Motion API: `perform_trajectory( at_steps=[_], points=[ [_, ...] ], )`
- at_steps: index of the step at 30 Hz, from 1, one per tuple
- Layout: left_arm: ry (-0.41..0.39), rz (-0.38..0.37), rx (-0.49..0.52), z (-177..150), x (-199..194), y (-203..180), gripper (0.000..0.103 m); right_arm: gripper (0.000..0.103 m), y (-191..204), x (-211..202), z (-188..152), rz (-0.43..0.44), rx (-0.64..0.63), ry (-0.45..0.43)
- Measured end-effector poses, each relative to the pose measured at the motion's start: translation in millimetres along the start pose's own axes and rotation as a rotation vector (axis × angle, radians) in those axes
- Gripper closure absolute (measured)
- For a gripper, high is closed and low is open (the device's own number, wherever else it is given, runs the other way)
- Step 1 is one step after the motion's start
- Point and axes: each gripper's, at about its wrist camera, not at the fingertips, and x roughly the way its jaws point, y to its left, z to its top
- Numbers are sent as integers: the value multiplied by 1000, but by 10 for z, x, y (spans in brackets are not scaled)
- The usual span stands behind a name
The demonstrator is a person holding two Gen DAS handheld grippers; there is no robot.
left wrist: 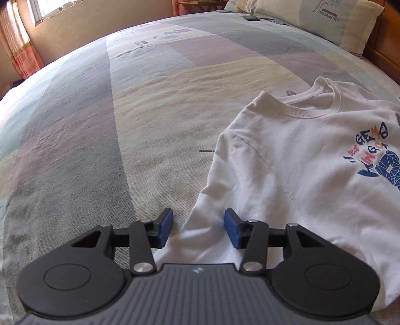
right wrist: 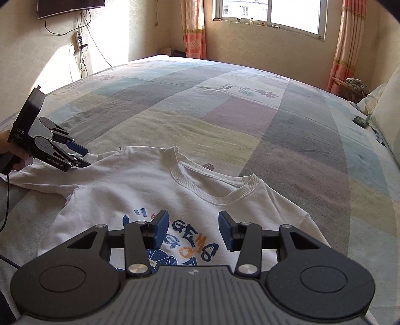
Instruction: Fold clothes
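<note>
Right at the front of the left wrist view, the left gripper has its blue pads spread wide, one on each side of the sleeve of a white T-shirt. The pads are not pinching the cloth. From the right wrist view, the right gripper is also wide and holds nothing. It hangs over the colored print on the chest of the shirt. The shirt lies flat and face up on the bed, with its neck hole pointing away. Off to the left in that view, a hand holds the left gripper down low at the sleeve. Farther back, a small dark thing lies on the bed near a pillow. Behind the bed are a window and orange curtains.
</note>
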Motion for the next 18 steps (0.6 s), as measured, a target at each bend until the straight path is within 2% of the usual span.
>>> perform_trajectory(
  at_steps=[1, 2, 4, 5, 9, 12, 13, 16, 18],
  points=[
    [-1, -5, 0, 3, 1, -23, 65, 53, 15, -34, -30, -1, 6, 1],
    [-2, -10, -1, 6, 0, -46, 79, 53, 30, -68, -60, -1, 11, 2],
    [5, -11, -17, 9, -28, -70, 96, 53, 70, -148, -114, -3, 18, -1],
    [7, 16, -52, 12, -32, -7, 98, 53, 90, -188, -140, -4, 21, -3],
    [12, 120, -189, 20, -57, 232, 95, 52, 103, -326, -243, -1, 74, -30],
    [-52, 131, -214, 9, -262, 194, 94, 52, 92, -381, -319, 7, 113, -32],
    [-69, 134, -216, 7, -313, 176, 94, 50, 96, -406, -347, 1, 111, -33],
    [-51, 132, -137, 24, -238, 54, 85, 46, 63, -458, -425, -9, 133, -28],
    [-39, 130, -84, 36, -188, -27, 85, 46, 39, -482, -467, -12, 153, -22]
  ],
)
